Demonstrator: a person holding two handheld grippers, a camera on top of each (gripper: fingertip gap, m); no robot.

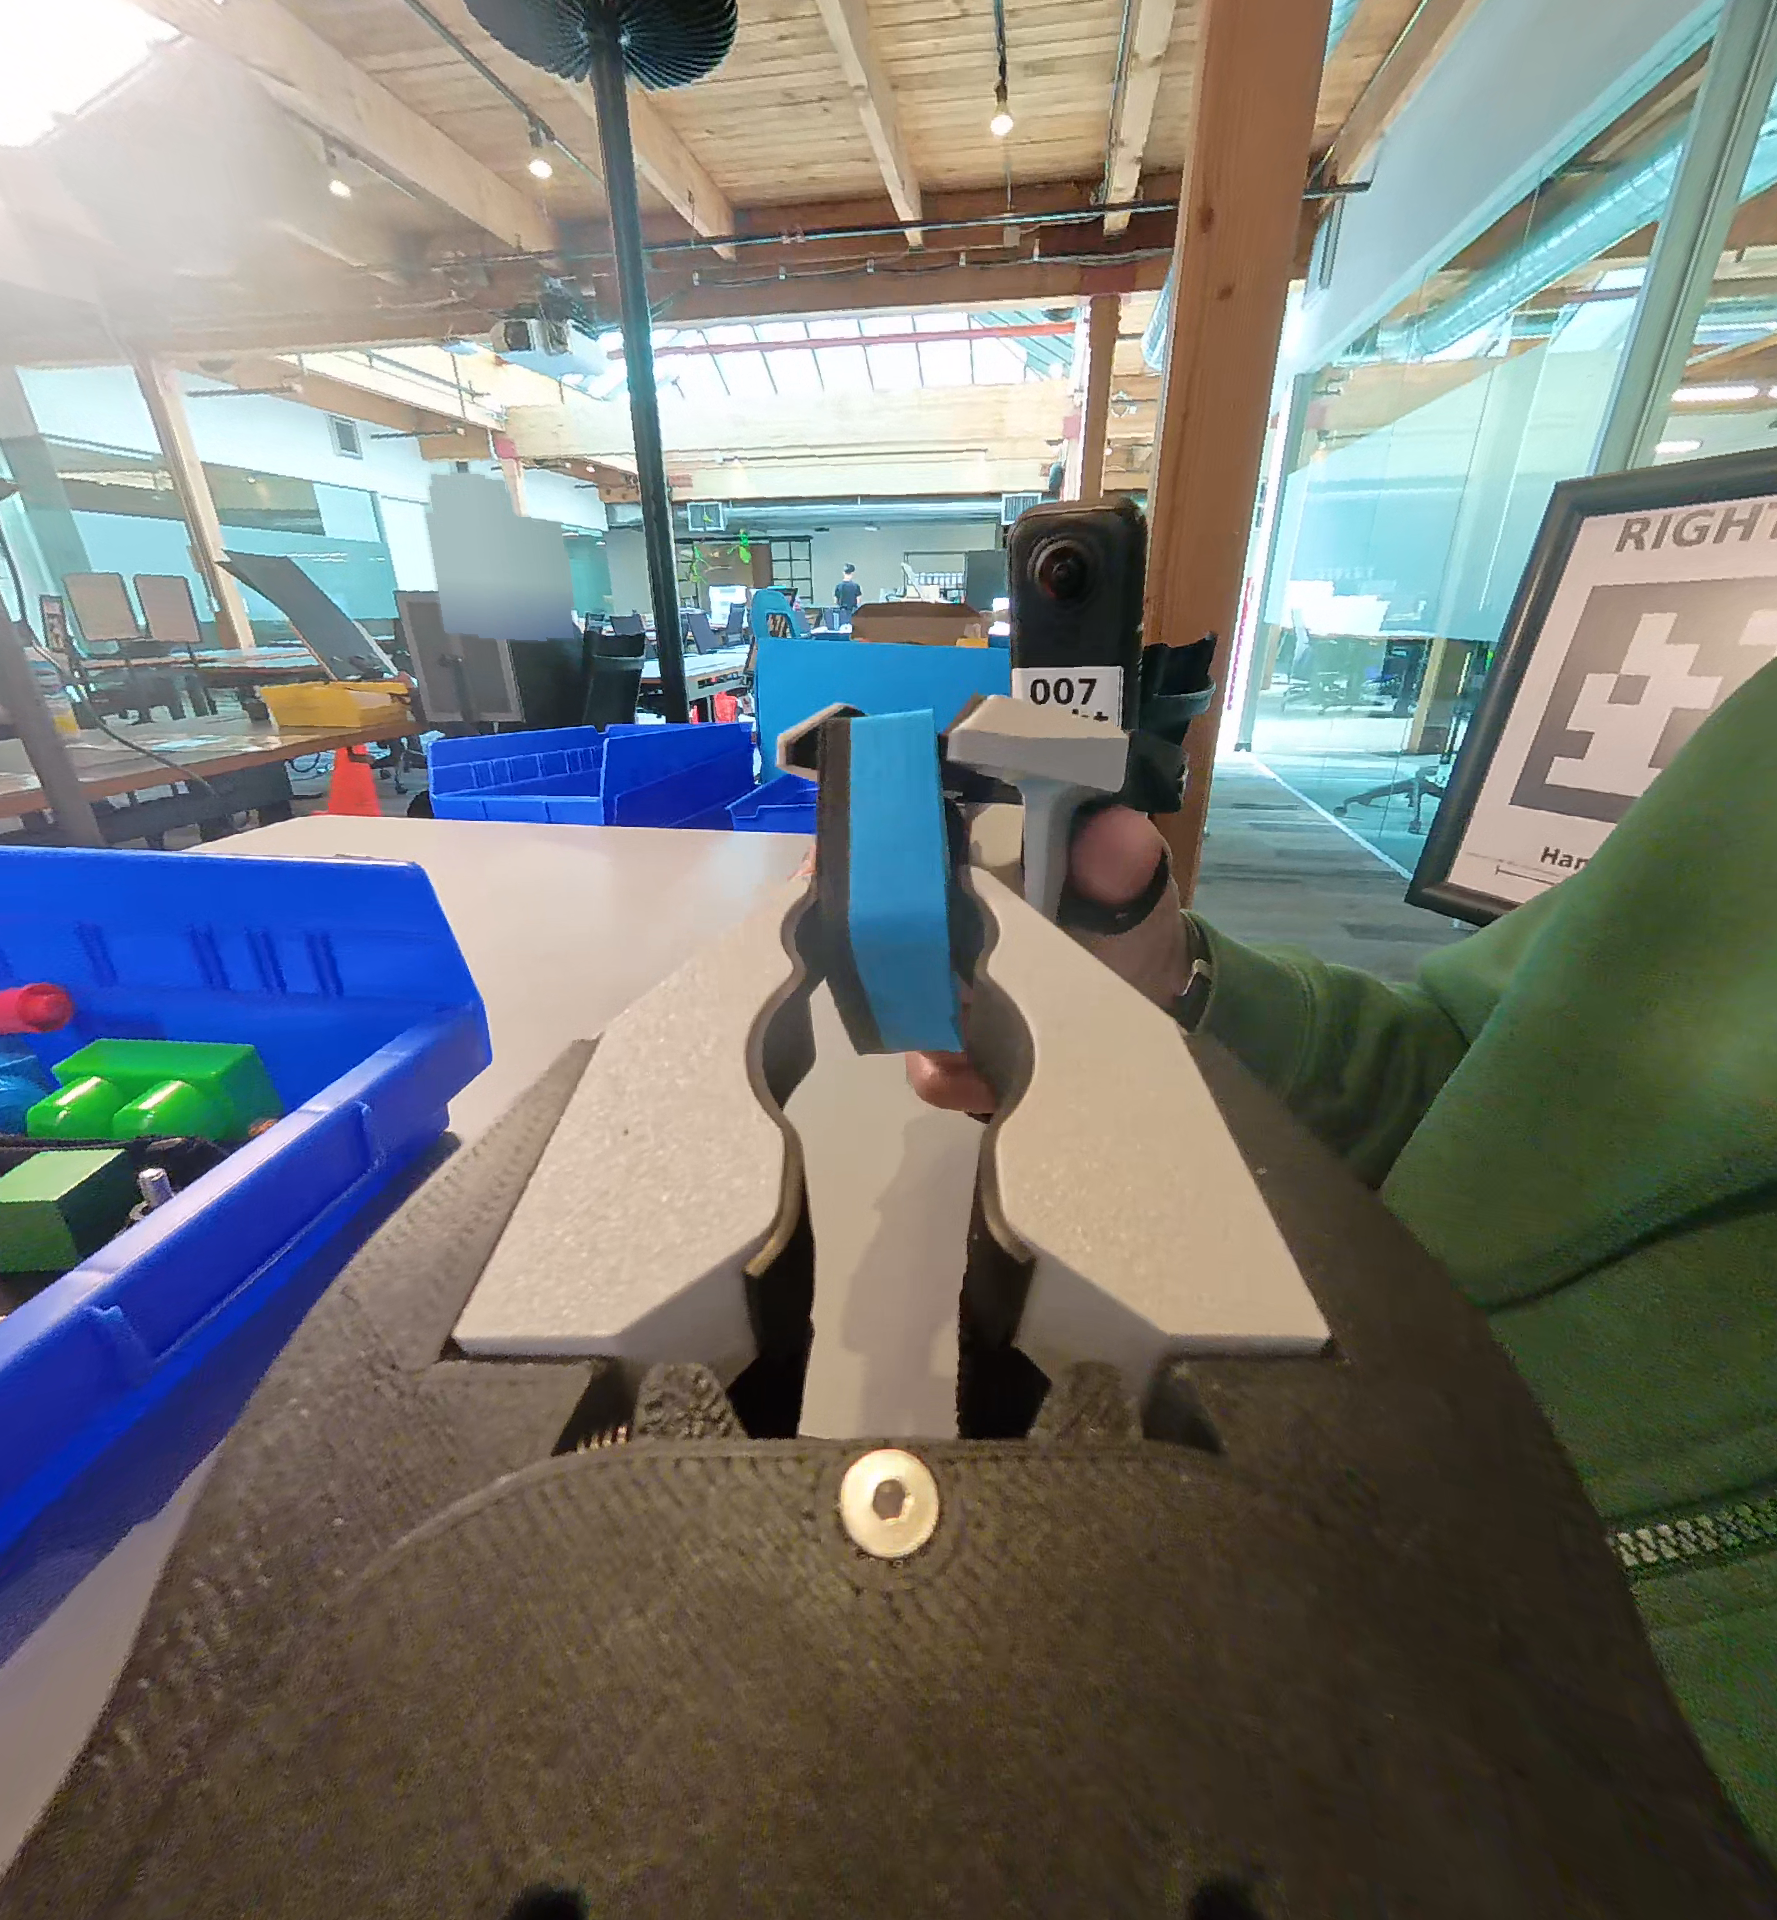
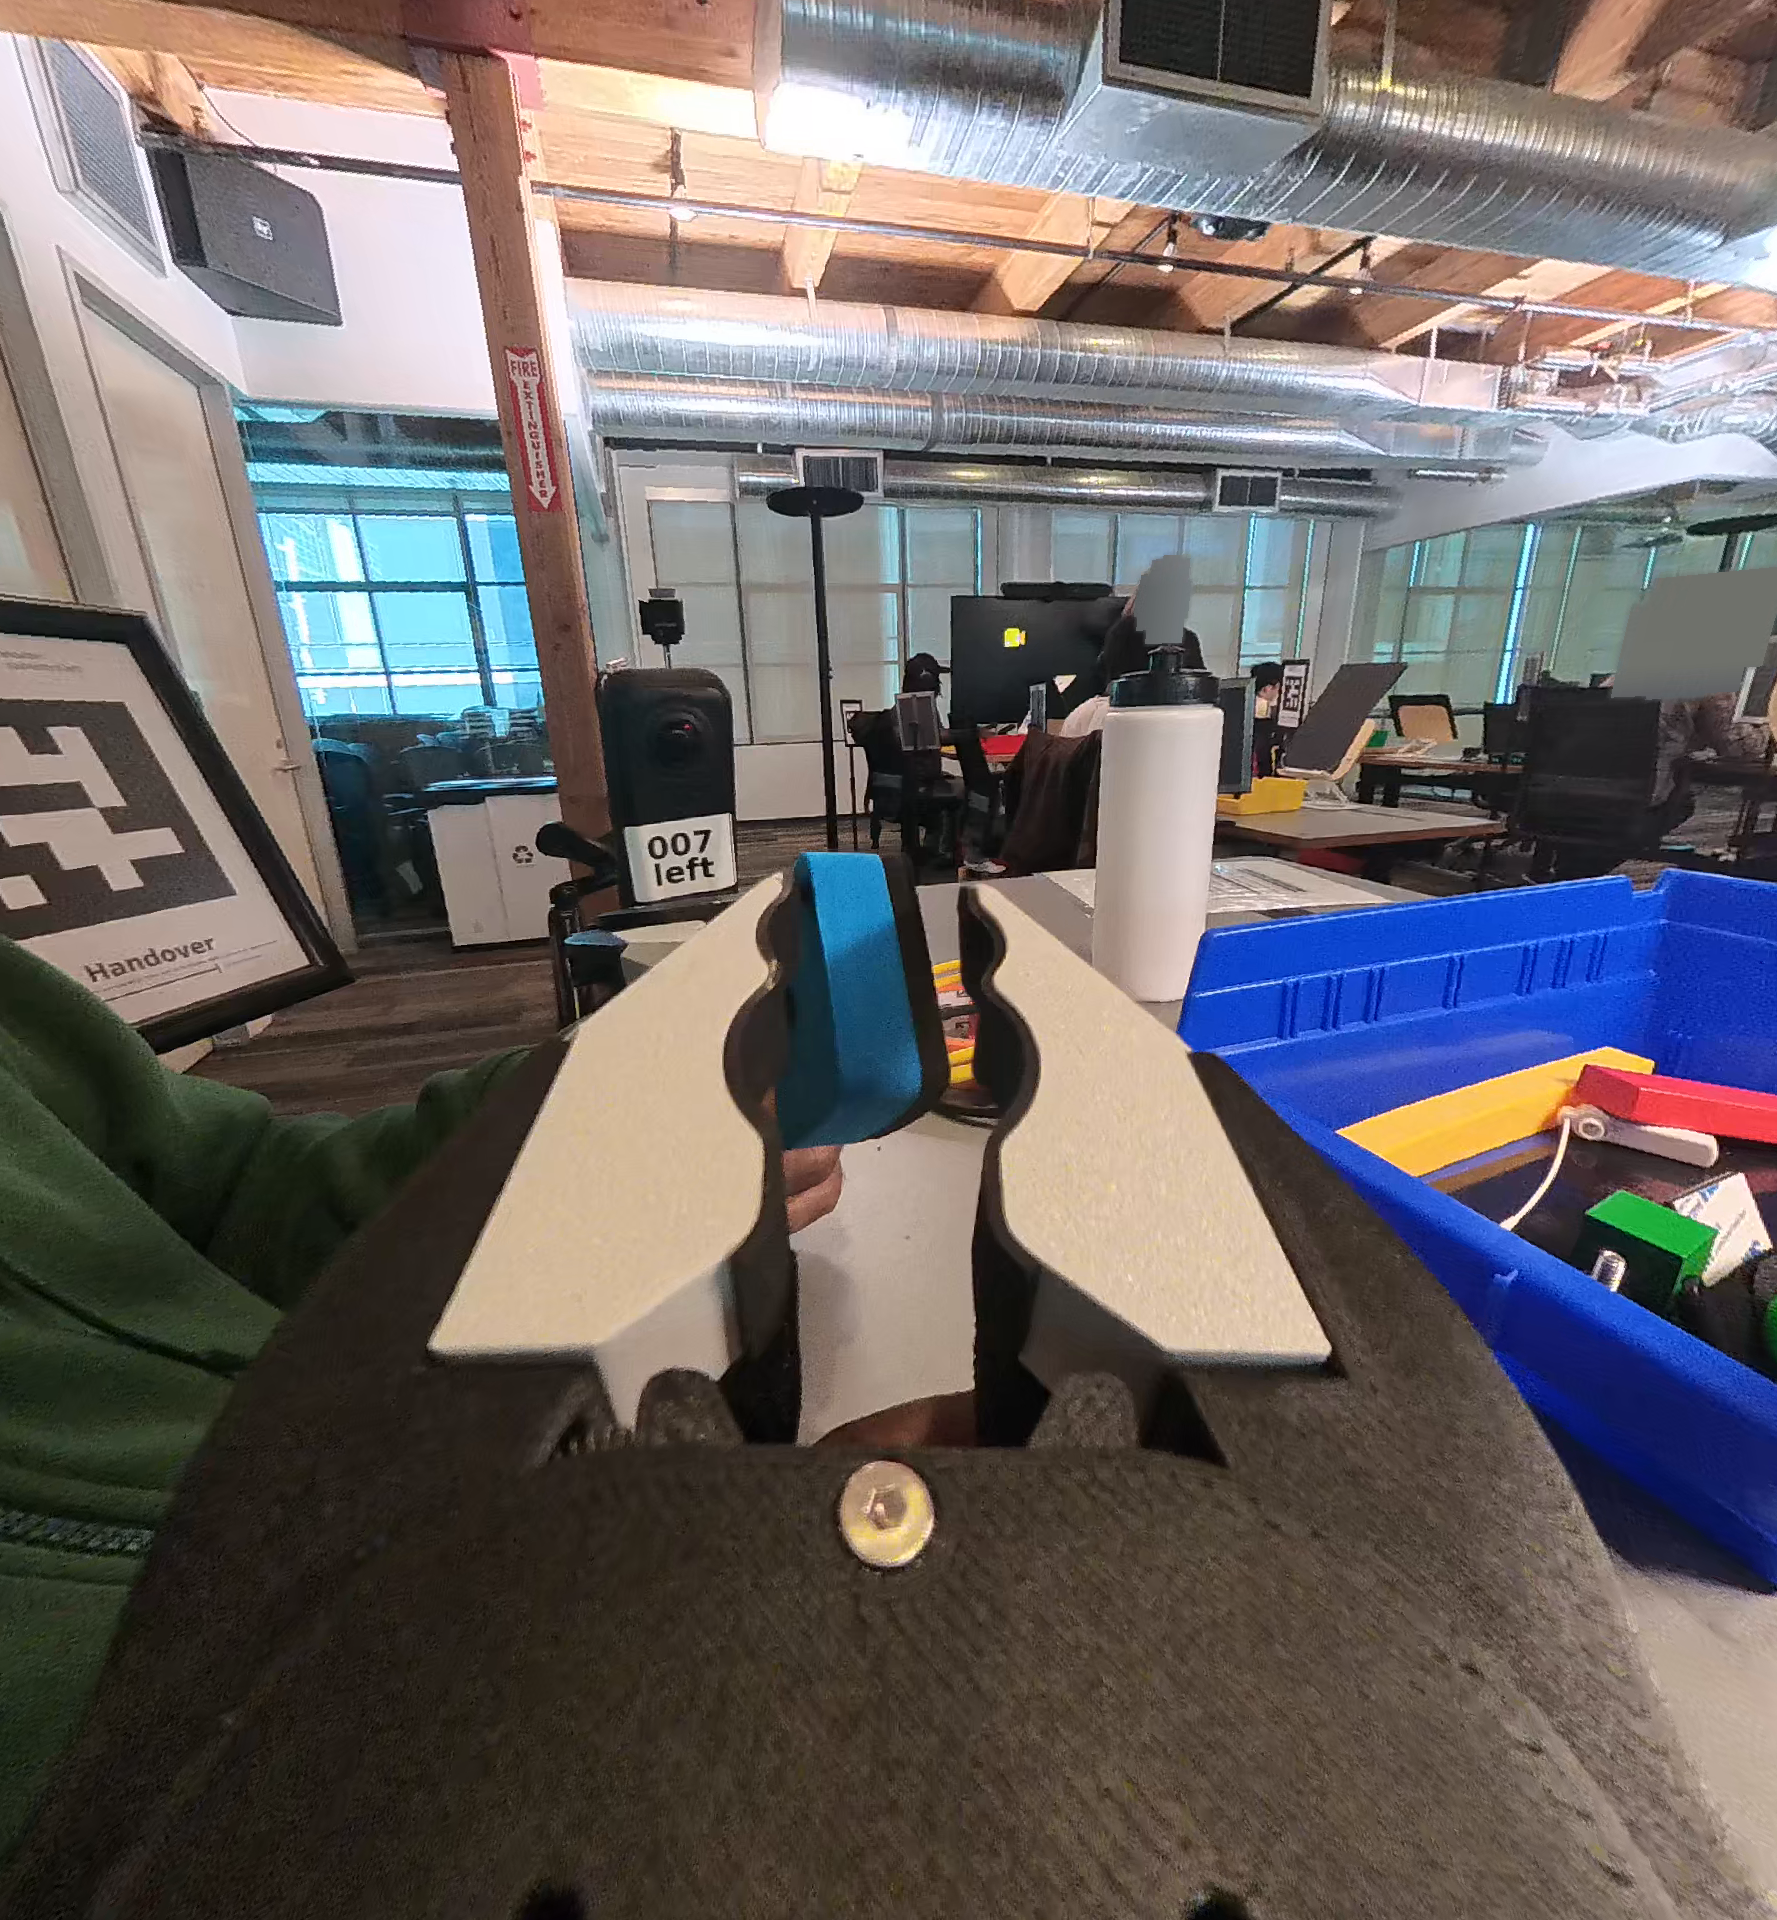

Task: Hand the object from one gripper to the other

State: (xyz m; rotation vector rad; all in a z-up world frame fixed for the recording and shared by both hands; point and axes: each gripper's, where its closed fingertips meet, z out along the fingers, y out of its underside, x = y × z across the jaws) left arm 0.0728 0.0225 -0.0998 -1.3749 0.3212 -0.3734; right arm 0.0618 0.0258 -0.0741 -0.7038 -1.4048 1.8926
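A blue block with a black backing (image 1: 899, 883) hangs in the air between the two grippers, which face each other. My left gripper (image 1: 889, 904) is shut on it at the fingertips. The right gripper (image 1: 915, 743) shows beyond it with its grey fingers (image 1: 1035, 748) spread wider than the block. In the right wrist view the block (image 2: 848, 997) sits between my right gripper's (image 2: 873, 894) fingers, close to the left one, with a visible gap on the right side. That gripper is open. The left gripper's camera (image 2: 666, 779) shows behind; its fingers are mostly hidden.
A blue bin (image 1: 240, 935) of toy bricks and a red marker sits on the grey table (image 1: 551, 914); it also shows in the right wrist view (image 2: 1383, 987). A white bottle (image 2: 1159, 831) stands behind. Framed marker boards (image 1: 1642, 675) (image 2: 84, 810) and green sleeves (image 1: 1486, 1039) flank the grippers. Less than 4 cm separates the two grippers' tips.
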